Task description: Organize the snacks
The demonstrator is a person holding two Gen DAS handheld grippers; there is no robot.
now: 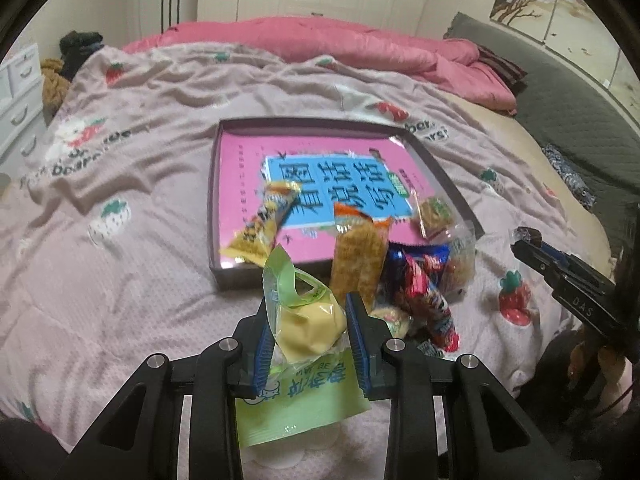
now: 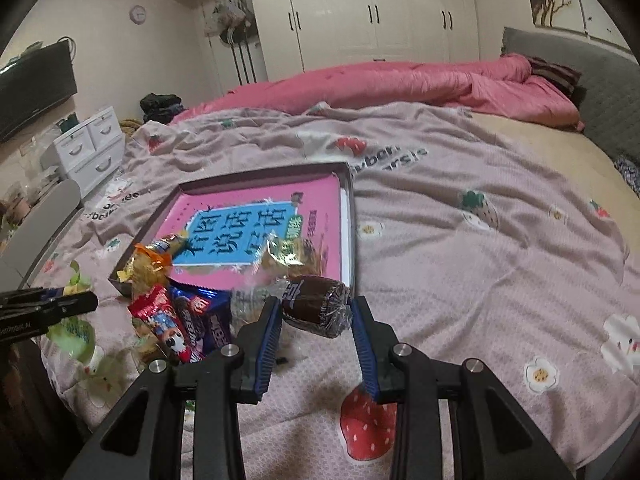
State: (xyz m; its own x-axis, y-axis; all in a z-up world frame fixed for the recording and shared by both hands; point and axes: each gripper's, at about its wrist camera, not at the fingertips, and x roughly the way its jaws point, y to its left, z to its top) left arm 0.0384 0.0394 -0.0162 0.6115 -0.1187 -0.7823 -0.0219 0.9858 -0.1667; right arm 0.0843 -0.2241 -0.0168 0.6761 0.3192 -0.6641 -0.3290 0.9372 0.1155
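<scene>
My left gripper [image 1: 306, 306] is shut on a pale yellow pastry in a green wrapper [image 1: 310, 322], held just short of the near edge of a dark shallow box [image 1: 215, 200] with a pink and blue book lining its bottom. My right gripper [image 2: 314, 306] is shut on a brown chocolate cake roll in clear wrap [image 2: 316, 306], near the box's near right corner [image 2: 347, 216]. A yellow packet [image 1: 266, 222], a biscuit packet [image 1: 358, 256] and a small green cracker pack [image 1: 436, 216] lie in or over the box's near edge. Red and blue snack packets [image 2: 188, 320] are piled on the bed beside it.
The box sits on a pink strawberry-print blanket [image 2: 460, 240] over a bed. A rolled pink quilt [image 2: 400, 80] lies at the far side, with a grey headboard [image 2: 612, 96] to the right. A white drawer unit [image 2: 88, 148] stands to the left.
</scene>
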